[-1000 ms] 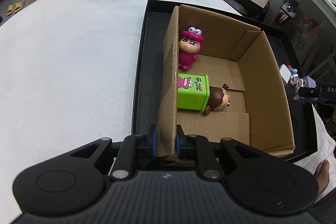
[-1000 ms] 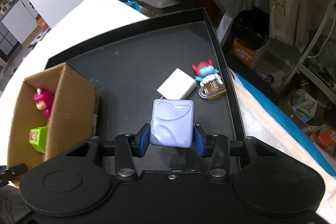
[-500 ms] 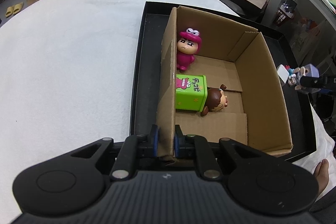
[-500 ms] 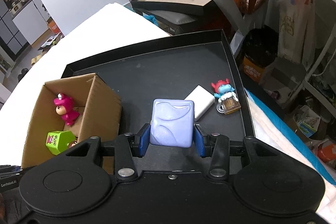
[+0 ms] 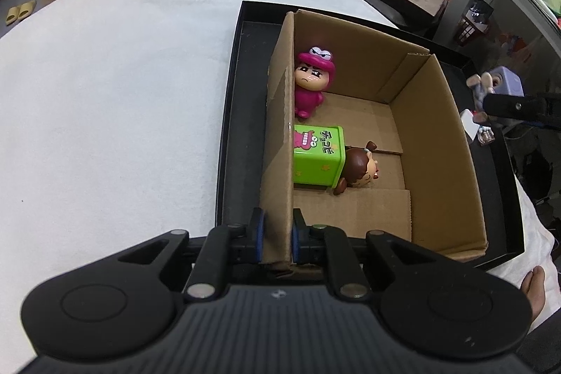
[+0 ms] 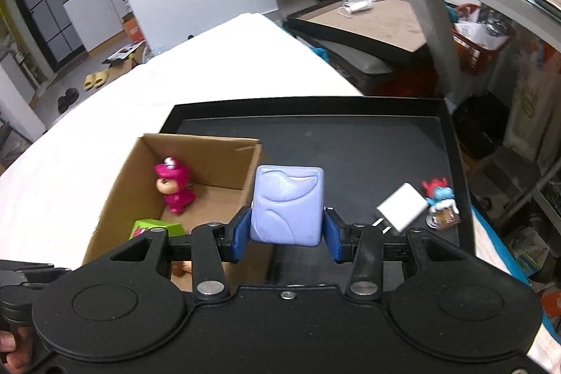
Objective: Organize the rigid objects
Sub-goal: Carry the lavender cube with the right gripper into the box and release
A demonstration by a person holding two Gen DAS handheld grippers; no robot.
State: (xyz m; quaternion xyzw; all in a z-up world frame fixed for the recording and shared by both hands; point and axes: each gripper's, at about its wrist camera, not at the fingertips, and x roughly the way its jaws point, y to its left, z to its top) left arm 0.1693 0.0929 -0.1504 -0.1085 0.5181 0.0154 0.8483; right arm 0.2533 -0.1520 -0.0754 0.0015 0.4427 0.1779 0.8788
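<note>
My left tongs pinch the brown cardboard box's near wall. My right tongs squeeze a purple plastic cube above the black tray. Three toys are boxed; a white block and blue figure wait by the tray's right edge.

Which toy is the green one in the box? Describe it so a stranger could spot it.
Find the cardboard box on the black tray. Against its left wall lies the green block, printed with a pink cartoon, between the pink figure and the brown-haired figure.
</note>
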